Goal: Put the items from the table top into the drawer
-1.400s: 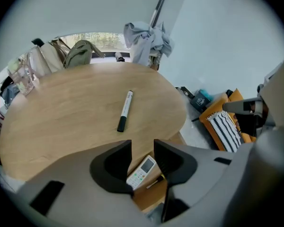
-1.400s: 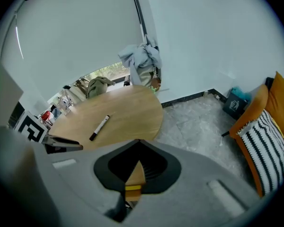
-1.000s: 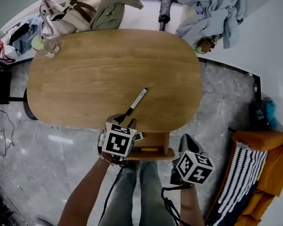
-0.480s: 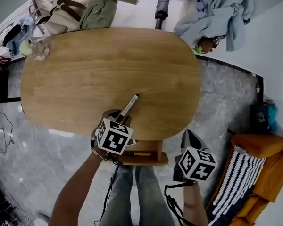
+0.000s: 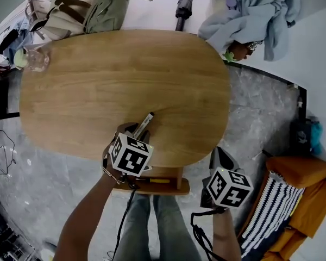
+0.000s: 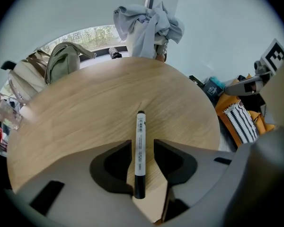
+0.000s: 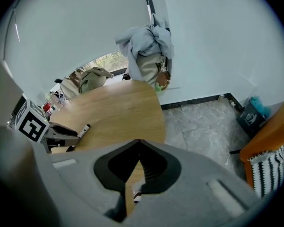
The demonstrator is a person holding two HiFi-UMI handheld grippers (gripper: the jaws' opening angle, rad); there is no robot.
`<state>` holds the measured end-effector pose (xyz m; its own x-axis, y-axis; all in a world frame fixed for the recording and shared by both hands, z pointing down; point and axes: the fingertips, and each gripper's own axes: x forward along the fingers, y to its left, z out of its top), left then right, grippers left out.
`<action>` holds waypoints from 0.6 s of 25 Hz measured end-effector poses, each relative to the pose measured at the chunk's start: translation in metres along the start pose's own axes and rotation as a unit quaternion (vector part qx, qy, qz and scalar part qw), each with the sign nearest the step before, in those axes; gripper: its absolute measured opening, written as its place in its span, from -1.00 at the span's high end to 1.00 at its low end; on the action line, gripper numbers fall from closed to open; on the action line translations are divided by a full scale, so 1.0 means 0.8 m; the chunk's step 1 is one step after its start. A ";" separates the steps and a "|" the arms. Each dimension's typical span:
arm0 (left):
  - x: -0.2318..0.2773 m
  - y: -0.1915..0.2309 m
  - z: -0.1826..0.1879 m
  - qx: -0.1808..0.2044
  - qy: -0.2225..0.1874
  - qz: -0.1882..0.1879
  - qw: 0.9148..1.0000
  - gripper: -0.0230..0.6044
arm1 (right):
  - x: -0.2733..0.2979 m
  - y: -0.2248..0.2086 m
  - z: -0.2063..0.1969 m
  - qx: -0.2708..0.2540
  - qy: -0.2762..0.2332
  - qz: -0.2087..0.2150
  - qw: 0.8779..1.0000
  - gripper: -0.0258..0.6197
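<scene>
The marker (image 6: 140, 141) lies flat on the table (image 5: 98, 80), near its front edge. The left gripper (image 6: 142, 145) straddles the marker with its jaws partly apart. The marker sits between them with a gap on its right, and it is not clamped. Under that edge the drawer (image 5: 176, 188) stands open with a yellow item (image 5: 161, 180) inside. The right gripper (image 7: 138, 143) hangs off the table beside the drawer, jaw tips closed together on nothing.
</scene>
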<state>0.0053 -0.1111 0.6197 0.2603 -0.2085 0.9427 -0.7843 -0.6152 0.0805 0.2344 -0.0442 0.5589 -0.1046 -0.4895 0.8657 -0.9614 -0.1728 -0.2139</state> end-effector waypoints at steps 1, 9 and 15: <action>0.002 0.000 0.001 0.002 0.001 0.000 1.000 0.46 | 0.002 0.000 0.000 0.000 0.001 0.001 1.000 0.91; 0.010 0.001 0.003 0.018 0.010 0.006 1.000 0.46 | 0.007 -0.005 0.000 -0.007 0.008 0.004 1.000 0.91; 0.013 0.003 0.000 0.016 0.014 0.008 1.000 0.49 | 0.008 -0.012 0.002 -0.002 0.007 0.002 1.000 0.91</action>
<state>0.0062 -0.1150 0.6298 0.2313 -0.1974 0.9527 -0.7695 -0.6362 0.0550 0.2435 -0.0469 0.5655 -0.1110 -0.4784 0.8711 -0.9622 -0.1676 -0.2146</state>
